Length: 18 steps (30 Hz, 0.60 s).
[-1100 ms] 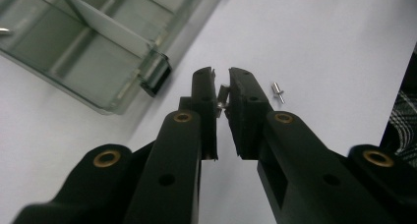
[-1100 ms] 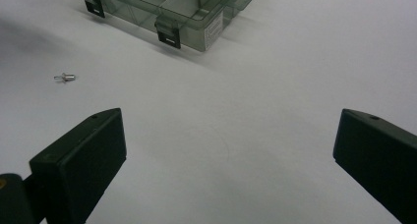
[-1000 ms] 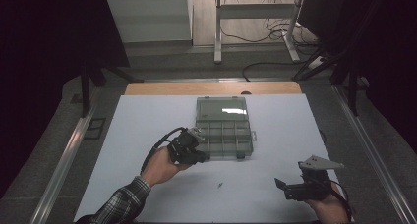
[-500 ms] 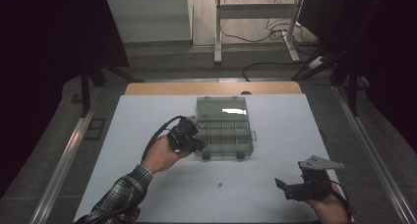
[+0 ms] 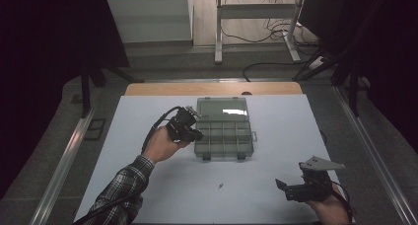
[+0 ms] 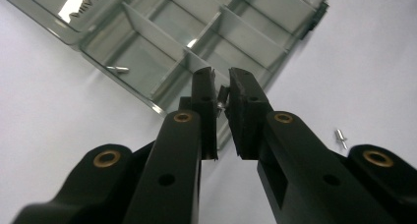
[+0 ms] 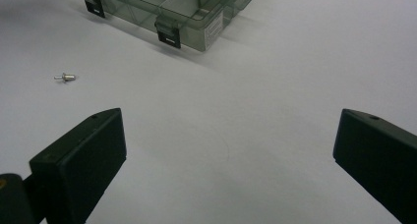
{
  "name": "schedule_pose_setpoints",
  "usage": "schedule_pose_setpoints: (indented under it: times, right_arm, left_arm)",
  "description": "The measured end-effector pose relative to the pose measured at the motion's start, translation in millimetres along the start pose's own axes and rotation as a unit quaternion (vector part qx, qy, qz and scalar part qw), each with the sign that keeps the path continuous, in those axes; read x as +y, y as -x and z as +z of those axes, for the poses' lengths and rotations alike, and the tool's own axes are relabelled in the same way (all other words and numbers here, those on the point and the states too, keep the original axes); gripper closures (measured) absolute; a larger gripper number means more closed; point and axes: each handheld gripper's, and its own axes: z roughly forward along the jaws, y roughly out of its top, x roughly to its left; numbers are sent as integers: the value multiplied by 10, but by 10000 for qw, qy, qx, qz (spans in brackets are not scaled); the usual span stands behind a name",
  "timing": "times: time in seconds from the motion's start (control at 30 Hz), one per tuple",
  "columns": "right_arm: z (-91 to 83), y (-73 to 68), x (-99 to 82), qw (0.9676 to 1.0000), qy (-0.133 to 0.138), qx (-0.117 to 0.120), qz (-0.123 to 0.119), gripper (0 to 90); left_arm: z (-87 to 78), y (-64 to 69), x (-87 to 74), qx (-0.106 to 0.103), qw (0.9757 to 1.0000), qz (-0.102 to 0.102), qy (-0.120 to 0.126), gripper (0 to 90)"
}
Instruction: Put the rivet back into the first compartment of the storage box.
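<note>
Organizer box, clear grey plastic with its lid open flat, sat mid-desk; far edge of the white desk surface just past the lid. Compartments were split by dividers; 2 latches hung off the near edge, seen in the right gripper view.

Left hand-held gripper was at the box's left edge, over the left compartments, carried by the left hand with a plaid sleeve behind it. Jaws were nearly closed, pinching a small metal pin between the pads near the tips. In the left gripper view the pinched pin hung above the box's near-corner compartment wall; whether it touched the box I couldn't tell.

Right hand-held gripper sat low at the near right of the desk, well apart from the box, grey 3-cornered plate on top. Jaws were wide, nothing between them, bare desk below.

1 pin lay inside a box compartment next to the lid hinge. 1 more loose pin lay on the desk in front of the box, between the 2 grippers; same one appeared in the right gripper view.
</note>
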Motion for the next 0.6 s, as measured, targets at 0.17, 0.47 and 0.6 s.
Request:
schedule_pose_setpoints:
  times: [0.17,0.47,0.6]
  right_arm:
    - [-1,0,0,10000,-1,0,3,0]
    - [2,-3,0,10000,-5,9,-4,0]
    - [1,-2,-1,10000,-3,7,6,0]
  left_arm:
    - [-1,-60,66,108,9999,-27,-11,821]
    - [64,-159,163,269,9996,7,-106,821]
    - [109,-193,210,308,9995,-34,-111,820]
